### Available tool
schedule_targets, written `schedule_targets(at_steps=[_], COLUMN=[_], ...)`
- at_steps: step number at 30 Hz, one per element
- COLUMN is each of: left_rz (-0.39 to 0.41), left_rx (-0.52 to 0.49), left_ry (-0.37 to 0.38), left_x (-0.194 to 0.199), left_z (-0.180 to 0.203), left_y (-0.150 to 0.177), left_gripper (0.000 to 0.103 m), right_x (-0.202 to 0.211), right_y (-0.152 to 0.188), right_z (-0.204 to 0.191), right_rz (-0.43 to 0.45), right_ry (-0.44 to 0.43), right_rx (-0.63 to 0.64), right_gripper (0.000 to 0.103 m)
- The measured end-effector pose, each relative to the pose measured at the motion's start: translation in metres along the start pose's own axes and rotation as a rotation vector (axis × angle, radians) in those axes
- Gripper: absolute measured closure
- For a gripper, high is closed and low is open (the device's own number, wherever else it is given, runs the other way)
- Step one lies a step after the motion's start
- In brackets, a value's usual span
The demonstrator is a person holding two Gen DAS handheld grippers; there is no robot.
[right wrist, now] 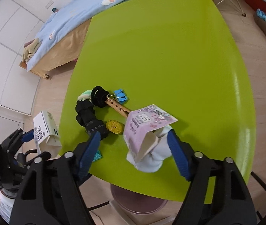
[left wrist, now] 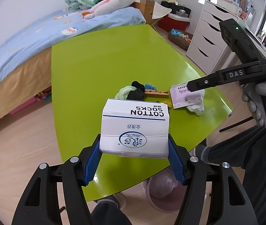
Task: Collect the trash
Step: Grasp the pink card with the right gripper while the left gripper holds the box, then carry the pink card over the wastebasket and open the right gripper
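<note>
Clamped between the blue pads of the left gripper (left wrist: pixel 133 151), a white sock box (left wrist: pixel 134 127) is held above the near edge of the green table (left wrist: pixel 99 65). The right gripper (right wrist: pixel 134 148) is spread around white socks with a lilac card (right wrist: pixel 147 131), touched only on the right side. Farther off, a clothespin (right wrist: pixel 117 107) and binder clip (right wrist: pixel 121 95) are seen.

A bedroom: bed (left wrist: pixel 29 43), plush toys (left wrist: pixel 112 1), drawers (left wrist: pixel 207 37)
</note>
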State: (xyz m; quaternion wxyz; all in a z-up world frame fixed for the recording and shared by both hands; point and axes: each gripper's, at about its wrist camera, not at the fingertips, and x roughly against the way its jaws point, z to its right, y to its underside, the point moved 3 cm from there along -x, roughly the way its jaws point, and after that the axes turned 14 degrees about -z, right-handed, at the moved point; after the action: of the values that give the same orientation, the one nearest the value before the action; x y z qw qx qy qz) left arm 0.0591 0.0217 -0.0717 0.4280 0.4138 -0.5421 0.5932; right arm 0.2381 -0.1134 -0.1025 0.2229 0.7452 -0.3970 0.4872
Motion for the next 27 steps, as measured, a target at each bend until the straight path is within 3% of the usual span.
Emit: schedule_targets(at_steps=[7,9,11,18,27], left_rz=[-0.001,-0.001,0.0,0.002,0.032], left_rx=[0.003,0.004,0.007,0.009,0.004], left_ry=[0.013,0.014,0.016,0.021,0.025], left_x=[-0.002,-0.002,-0.003,-0.004,0.01], left_z=[-0.002,-0.002,-0.002,-0.003,0.004], left_y=[-0.001,-0.001,-0.001,0.001,0.004], left_gripper=[0.04,0.04,0.04,0.04,0.04], right_x=[-0.004,-0.005,-0.005,0.003,0.031], right_y=[-0.005,-0.006,-0.006,-0.005,0.015], right_z=[-0.001,-0.002,-0.002,-0.007,-0.028], right_rz=[0.011,0.012,0.017,0.051,0.093], right_ry=[-0.006,-0.005,-0.005,-0.009,0.016], right_rx=[0.004,0.005,0.008,0.027,0.097], right_gripper=[0.062,0.078,0.084,0.094,0.097])
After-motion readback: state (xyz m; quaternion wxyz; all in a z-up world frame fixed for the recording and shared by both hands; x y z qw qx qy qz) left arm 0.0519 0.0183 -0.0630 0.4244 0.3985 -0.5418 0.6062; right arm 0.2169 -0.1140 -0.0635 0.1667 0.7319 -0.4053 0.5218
